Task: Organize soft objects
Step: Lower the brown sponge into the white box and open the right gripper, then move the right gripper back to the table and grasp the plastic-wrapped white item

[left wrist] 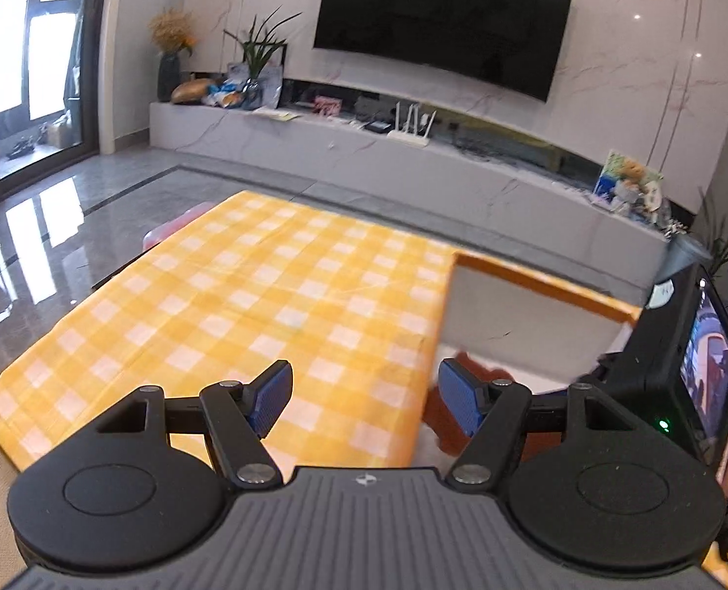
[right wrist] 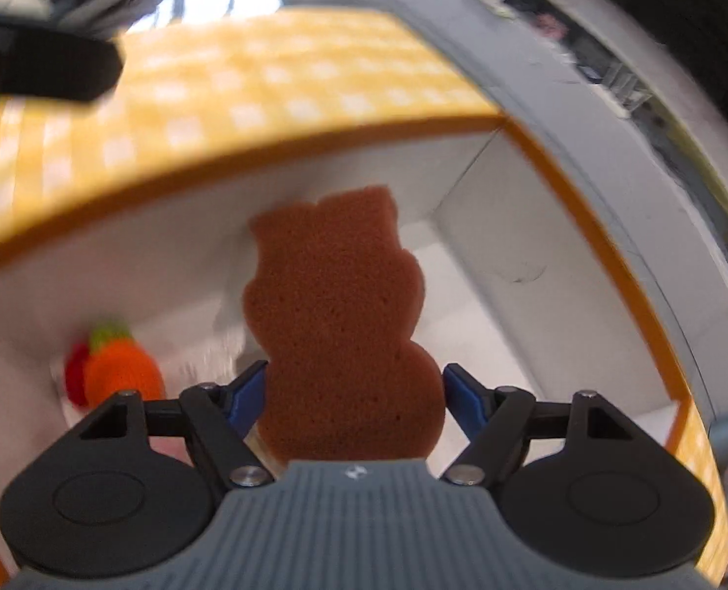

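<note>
Yellow-checked table (left wrist: 246, 295) bearing orange-rimmed box (left wrist: 536, 281).

Showing brown sponge (right wrist: 339, 324), orange-rimmed white box (right wrist: 521, 226), yellow-white checked tablecloth (left wrist: 246, 295), orange knitted toy (right wrist: 120, 368).

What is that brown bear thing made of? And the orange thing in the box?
The brown bear looks like sponge foam: matte, with tiny holes all over. The right gripper holds it over the box. The orange thing seems knitted or crocheted yarn, fuzzy looking, but it is blurry, so that is a guess.
</note>
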Motion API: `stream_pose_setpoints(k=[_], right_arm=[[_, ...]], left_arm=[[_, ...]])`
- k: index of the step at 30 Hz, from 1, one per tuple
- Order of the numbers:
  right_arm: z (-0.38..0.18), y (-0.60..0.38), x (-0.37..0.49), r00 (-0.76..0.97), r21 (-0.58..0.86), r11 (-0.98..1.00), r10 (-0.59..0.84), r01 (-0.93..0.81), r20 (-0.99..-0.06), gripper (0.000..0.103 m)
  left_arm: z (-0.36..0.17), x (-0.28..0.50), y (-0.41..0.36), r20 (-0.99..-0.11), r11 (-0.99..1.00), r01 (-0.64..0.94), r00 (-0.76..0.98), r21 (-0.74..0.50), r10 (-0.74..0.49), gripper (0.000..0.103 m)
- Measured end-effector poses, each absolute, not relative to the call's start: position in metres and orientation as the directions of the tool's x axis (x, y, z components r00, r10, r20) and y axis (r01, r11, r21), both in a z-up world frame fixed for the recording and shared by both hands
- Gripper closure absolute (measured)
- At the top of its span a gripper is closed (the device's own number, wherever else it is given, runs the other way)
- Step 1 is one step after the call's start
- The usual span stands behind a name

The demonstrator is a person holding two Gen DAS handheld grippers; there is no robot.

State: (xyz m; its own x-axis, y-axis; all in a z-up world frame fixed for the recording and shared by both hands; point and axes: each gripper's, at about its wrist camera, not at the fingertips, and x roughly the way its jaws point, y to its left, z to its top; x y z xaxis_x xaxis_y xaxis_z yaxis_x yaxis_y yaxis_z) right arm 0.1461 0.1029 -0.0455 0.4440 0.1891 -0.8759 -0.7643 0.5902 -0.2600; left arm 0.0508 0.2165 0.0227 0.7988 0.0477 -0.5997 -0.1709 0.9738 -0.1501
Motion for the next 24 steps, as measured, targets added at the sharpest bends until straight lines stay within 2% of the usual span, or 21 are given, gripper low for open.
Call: stream_pose_setpoints(k=[7,14,15,17,24], right_arm=[[-0.059,0.103,0.146,0.382,-0.268,0.489,0.148,-0.83,-0.912,0.029],[-0.054,0.109,0.139,0.398,-0.286,0.511,0.123,-0.81,-0.909,0.026],[-0.052,0.109,0.139,0.401,-0.288,0.515,0.122,-0.808,-0.908,0.024],[-0.048,0.108,0.14,0.413,-0.294,0.536,0.113,-0.791,-0.904,0.012],[-0.028,0.095,0.137,0.406,-0.208,0.601,0.215,-0.772,-0.888,0.006]], left_arm=[[0.022,0.05,0.214,-0.602,0.977,-0.158,0.797,-0.144,0.04,0.023],[0.024,0.046,0.216,-0.59,0.976,-0.154,0.807,-0.152,0.035,0.023],[0.025,0.045,0.216,-0.586,0.976,-0.155,0.809,-0.155,0.035,0.023],[0.027,0.044,0.215,-0.581,0.977,-0.149,0.814,-0.151,0.034,0.023],[0.03,0.044,0.203,-0.575,0.983,-0.147,0.816,-0.113,0.056,0.023]])
